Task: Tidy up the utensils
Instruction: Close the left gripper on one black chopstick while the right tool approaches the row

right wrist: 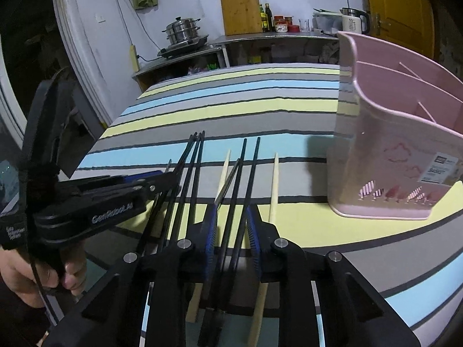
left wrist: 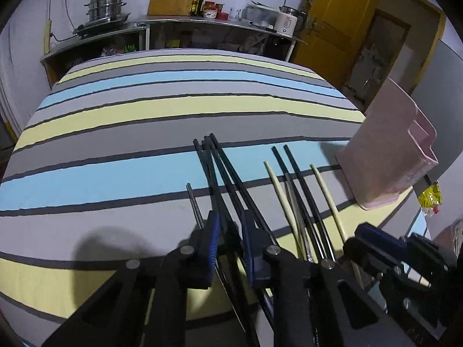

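Left tool (left wrist: 230, 225) straddling black chopsticks (left wrist: 220, 170), cream chopsticks (left wrist: 279, 190) beside

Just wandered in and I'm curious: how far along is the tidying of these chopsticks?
Barely begun. Done: nothing visible; the pink holder shows no chopsticks in the compartments in view. In hand: the left gripper straddles a black bundle, and the right gripper straddles two black chopsticks; a firm grip isn't clear. Left: the pale chopsticks and a metal one lie on the striped cloth.
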The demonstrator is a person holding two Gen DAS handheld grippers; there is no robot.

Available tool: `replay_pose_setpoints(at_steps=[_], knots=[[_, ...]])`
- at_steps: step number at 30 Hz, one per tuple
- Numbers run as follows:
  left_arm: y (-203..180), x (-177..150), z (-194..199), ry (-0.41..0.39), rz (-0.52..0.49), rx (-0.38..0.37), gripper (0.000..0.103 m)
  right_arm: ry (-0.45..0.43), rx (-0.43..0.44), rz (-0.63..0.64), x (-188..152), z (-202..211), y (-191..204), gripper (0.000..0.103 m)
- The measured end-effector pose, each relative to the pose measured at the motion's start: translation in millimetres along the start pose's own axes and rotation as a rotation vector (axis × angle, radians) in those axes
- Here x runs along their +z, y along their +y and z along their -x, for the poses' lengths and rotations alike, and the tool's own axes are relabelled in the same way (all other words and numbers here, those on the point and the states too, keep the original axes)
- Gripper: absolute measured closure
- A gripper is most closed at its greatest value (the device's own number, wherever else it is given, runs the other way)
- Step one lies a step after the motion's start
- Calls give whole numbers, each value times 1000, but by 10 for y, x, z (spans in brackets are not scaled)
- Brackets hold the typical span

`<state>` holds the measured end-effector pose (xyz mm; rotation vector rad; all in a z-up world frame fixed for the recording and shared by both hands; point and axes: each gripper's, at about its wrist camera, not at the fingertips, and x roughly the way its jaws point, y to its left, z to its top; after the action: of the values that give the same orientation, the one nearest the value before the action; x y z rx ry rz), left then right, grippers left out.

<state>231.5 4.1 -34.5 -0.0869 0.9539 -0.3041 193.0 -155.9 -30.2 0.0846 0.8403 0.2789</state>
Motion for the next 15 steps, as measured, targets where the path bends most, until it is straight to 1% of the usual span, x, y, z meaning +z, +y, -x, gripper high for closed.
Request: replay_pose_setpoints(at_steps=[5,7,10,15], knots=[[30,24,-84,25,-10,17,90,9,4,-5,18,-47,2,81],[32,33,-108,31,-13,7,92,13,5,-10,31,-76,-6,81],[51,43,-103,28,-21,5,94,19,7,-15,58,-119,-14,81],[122,74,-56,9,-5,-11,97,33,19,-27,82,-184,-21,84]])
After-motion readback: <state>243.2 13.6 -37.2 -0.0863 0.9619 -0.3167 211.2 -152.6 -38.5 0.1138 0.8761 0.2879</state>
